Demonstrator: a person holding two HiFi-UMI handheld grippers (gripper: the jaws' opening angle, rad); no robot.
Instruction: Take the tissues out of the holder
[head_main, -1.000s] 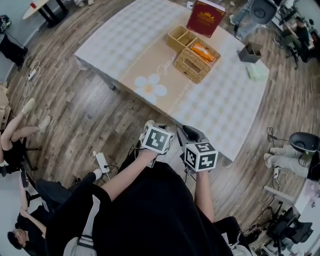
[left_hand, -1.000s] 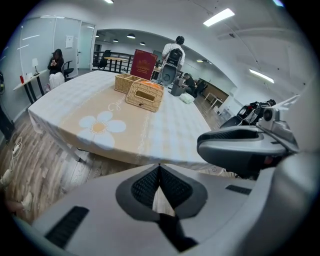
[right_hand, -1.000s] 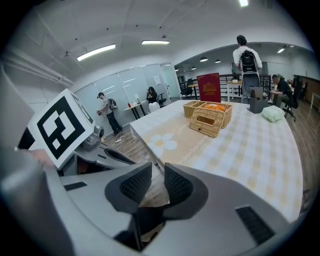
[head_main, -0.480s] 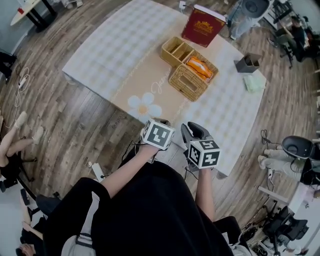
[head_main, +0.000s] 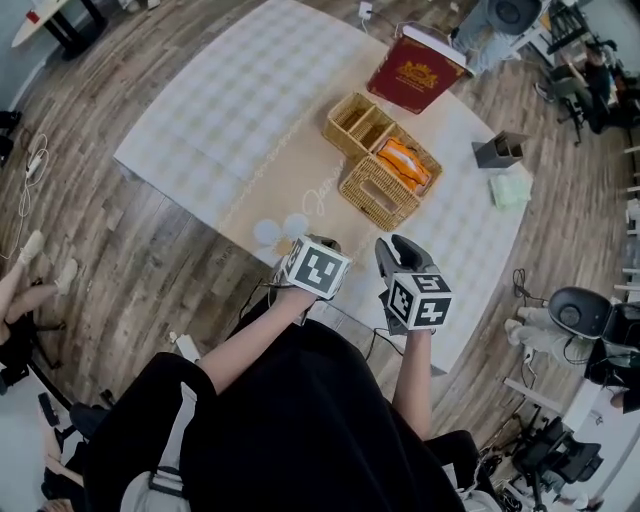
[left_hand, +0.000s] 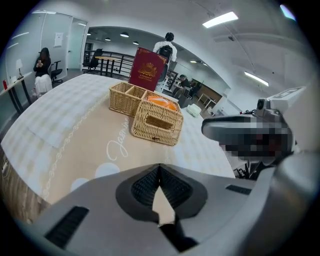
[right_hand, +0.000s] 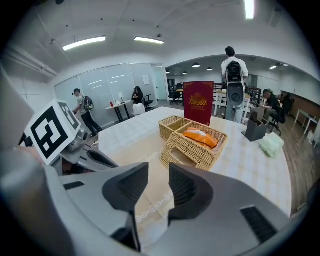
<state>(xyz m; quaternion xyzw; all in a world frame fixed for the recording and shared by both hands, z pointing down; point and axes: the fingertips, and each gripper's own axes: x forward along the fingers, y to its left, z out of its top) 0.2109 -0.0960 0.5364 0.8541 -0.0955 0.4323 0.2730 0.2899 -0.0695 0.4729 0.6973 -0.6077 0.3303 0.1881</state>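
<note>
A wicker holder (head_main: 378, 190) stands on the table with an orange tissue pack (head_main: 404, 163) lying in its open top. The same holder (right_hand: 192, 149) and orange pack (right_hand: 201, 136) appear ahead in the right gripper view, and the left gripper view shows the holder (left_hand: 157, 123) too. My left gripper (head_main: 320, 243) hovers at the table's near edge, its jaws shut and empty (left_hand: 159, 169). My right gripper (head_main: 405, 250) is beside it. Its jaws (right_hand: 159, 184) are opening, with nothing between them. Both are well short of the holder.
A divided wicker tray (head_main: 358, 118) adjoins the holder, with a red book (head_main: 415, 70) standing behind it. A grey cup (head_main: 497, 150) and a pale green packet (head_main: 511, 190) lie at the table's right. People (right_hand: 233, 75) stand in the room beyond.
Both grippers have come forward from over the floor to the table's near edge. The right one has advanced a little further than the left.
</note>
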